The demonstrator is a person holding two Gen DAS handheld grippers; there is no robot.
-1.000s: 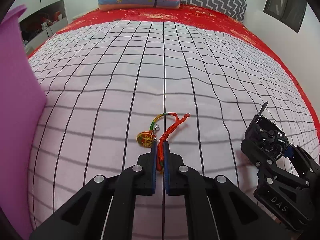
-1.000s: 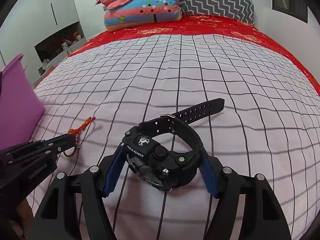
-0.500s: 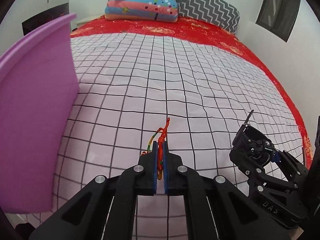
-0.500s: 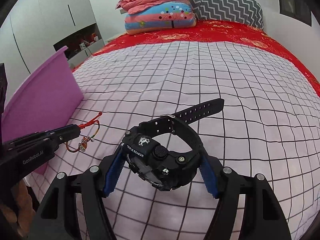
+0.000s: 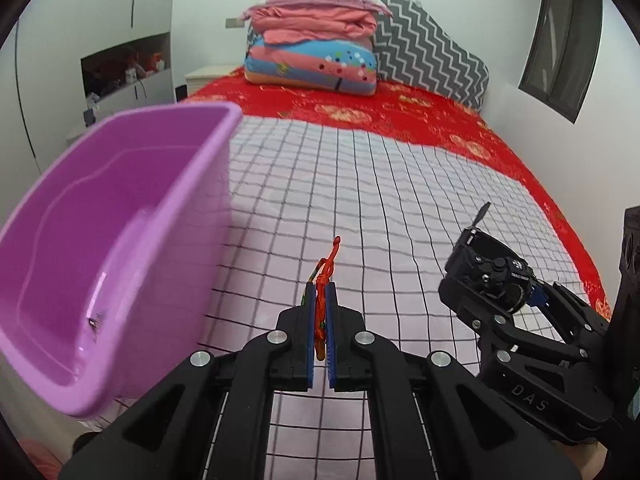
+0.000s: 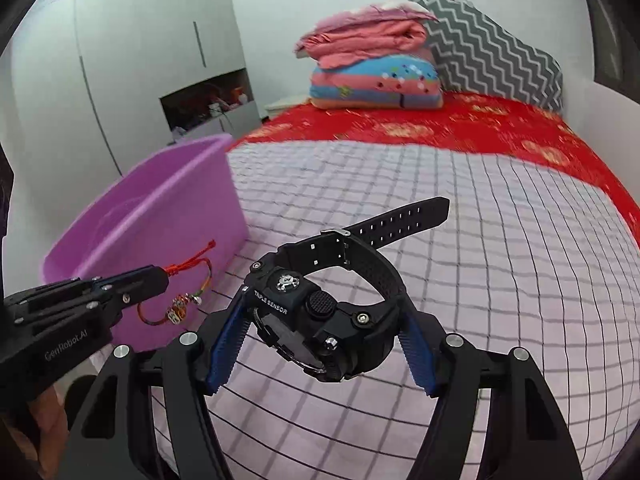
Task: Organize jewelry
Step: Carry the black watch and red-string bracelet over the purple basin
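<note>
The left gripper has its blue ribbed pads pinched tight on a woven red cord bracelet. In the right wrist view the bracelet sits at lower left, its loop hanging free in front of the bin wall with a small bell and an orange charm at the bottom. In the left wrist view only the knotted cord end shows at centre, poking up between the pads.

The right gripper stands wide, clamped on the chunky case of a black rubber watch. The perforated strap sticks out toward the upper right. "TRIPLE SENSOR" is printed on the case.

"GenRobot.AI" reads on the left gripper's body and "DAS" on the right's. The dial is turned away and unreadable.

A smooth purple plastic bin fills the left of both views, blurred, with a small unclear item inside. Beneath lies a white checked sheet.
</note>
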